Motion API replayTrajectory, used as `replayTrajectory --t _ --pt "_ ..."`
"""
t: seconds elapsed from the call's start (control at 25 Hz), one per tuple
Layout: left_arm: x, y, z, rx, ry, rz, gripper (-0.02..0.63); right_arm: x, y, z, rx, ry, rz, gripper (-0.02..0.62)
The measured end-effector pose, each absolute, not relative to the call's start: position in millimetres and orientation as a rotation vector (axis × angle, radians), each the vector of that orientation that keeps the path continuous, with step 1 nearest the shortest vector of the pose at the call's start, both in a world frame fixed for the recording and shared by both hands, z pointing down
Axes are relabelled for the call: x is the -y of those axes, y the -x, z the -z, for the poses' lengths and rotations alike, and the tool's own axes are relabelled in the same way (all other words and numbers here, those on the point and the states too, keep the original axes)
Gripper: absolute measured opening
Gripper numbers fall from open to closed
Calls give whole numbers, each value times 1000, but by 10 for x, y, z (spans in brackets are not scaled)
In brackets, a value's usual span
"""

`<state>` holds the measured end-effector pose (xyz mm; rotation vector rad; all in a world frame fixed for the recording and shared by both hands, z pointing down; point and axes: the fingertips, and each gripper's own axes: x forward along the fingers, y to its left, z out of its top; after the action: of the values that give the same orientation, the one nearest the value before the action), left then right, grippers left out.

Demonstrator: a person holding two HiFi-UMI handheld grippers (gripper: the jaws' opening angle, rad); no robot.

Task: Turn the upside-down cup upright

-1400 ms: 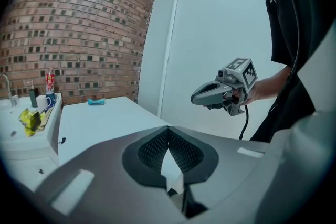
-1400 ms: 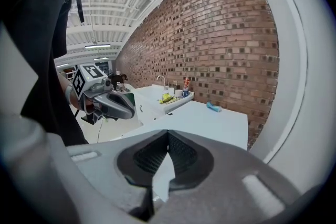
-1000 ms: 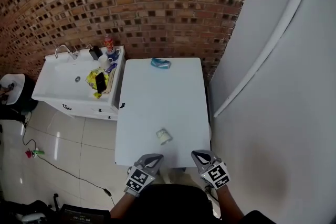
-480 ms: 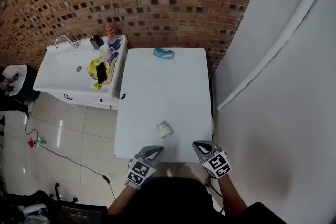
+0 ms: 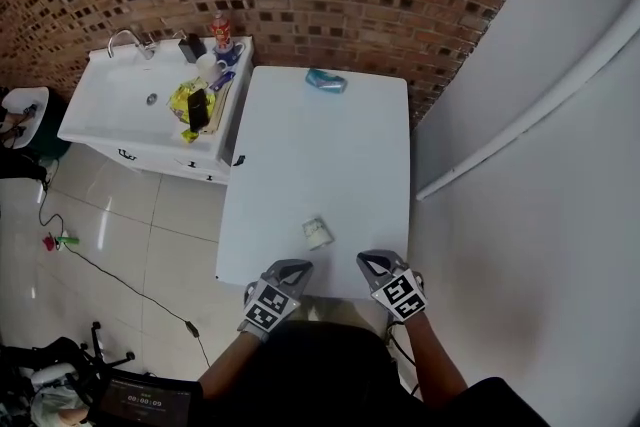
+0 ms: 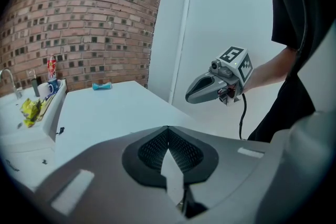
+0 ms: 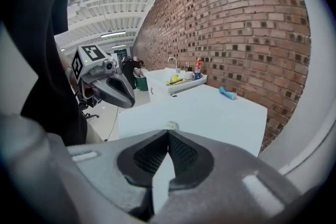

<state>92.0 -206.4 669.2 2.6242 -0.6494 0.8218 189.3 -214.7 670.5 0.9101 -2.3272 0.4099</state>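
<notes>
Two empty, closed: your left tongs [image 5: 293, 267] and right tongs [image 5: 370, 261]. The cup [image 5: 317, 233] ahead between them looks light, crushable; pinch its side gently.

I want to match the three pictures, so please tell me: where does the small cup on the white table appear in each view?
Head view: cup low centre, by the near edge of the table.
Left gripper view: not visible; the left gripper hides the near table.
Right gripper view: the cup barely peeks above the right gripper.
Shared landmark: blue object at the table's far end.
</notes>
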Motion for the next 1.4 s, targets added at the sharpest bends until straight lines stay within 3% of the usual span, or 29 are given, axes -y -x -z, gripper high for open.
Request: replayTrajectory --t 0.68,0.92,1.4 --pt "2283 -857 -7443 652 -2476 -993 17 2332 -1538 -7592 2147 -579 -351 20" --pt "2306 -869 -7659 638 -2425 -1066 55 2428 -1515 -7773 2112 -504 -344 20" --pt "2343 -992 -8004 586 -2364 -1186 61 2502 -1492 -8079 2076 -445 -397 21"
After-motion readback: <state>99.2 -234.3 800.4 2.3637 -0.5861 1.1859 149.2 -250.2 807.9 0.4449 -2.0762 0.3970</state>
